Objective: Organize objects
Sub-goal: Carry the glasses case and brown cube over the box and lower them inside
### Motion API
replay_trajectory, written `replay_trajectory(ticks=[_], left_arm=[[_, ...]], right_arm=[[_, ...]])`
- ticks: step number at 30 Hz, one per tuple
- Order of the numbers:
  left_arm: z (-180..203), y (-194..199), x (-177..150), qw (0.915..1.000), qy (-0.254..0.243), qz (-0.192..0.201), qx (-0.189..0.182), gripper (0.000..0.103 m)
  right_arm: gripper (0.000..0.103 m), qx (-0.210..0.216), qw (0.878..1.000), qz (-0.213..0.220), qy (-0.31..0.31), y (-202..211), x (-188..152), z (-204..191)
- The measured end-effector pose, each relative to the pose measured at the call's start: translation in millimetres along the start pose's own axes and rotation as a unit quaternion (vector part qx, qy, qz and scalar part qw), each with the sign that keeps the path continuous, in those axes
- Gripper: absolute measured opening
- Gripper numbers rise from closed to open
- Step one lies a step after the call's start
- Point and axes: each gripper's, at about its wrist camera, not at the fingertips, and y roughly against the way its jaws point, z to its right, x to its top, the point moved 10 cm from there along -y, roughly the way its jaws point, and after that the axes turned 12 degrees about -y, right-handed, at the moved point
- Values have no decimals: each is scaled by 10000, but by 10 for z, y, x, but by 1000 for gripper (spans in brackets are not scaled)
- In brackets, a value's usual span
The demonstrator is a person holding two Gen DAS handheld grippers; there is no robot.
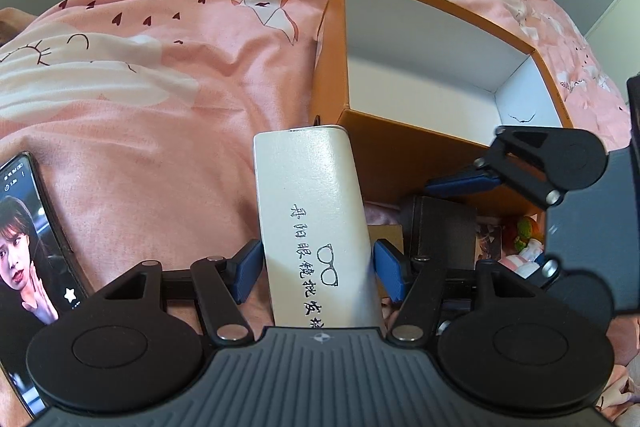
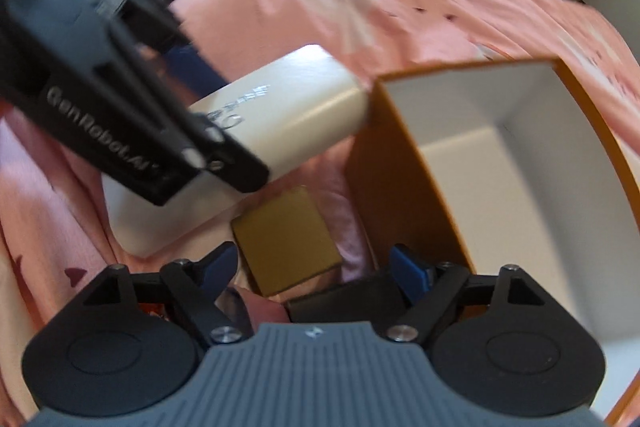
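My left gripper (image 1: 318,271) is shut on a white glasses case (image 1: 316,223) with black print, held above the pink bedsheet just short of the near wall of an open orange box (image 1: 404,151) with a white inside. The case also shows in the right wrist view (image 2: 288,107), its end close to the box corner (image 2: 380,155). My right gripper (image 2: 316,271) is open and empty, low over a small tan box (image 2: 284,243) and a black item (image 2: 344,301) beside the orange box. It also shows in the left wrist view (image 1: 480,183).
A phone (image 1: 28,247) with a lit screen lies on the bedsheet at the left. A black case (image 1: 440,231), a card and small colourful toys (image 1: 524,239) lie in front of the orange box. The pink bedsheet (image 1: 180,87) is wrinkled all around.
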Motion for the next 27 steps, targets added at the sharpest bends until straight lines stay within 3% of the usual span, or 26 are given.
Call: replay_trajectory(ticks=[7,10,11,14,20,27], left_arm=[[-43,-63,-34,10000,-10,-13,26,70],[-54,-52,-42,10000,13,15,-27,70],[-65,-45,-42,10000,22,28,-46,70],[-70,-37,-43,10000,17,55,-70,70],[-106,-39,-49,9998,101,103,-140,70],[-103,-30,-46,9996,129,158,-171,70]], right_arm=[[83,-83,9943,-137,1054,-133,20,-174],[74,-96,9895,-225,1427,-193,57,-233],[65,-58,9887,-256,1478,-193,72,-246],[63,209,9898,-443,1337,-215,110,-264],[64,231,9847,-938,1447,-453,28,-229],[62,166,9879,-977,1191,-553,-24,-180]])
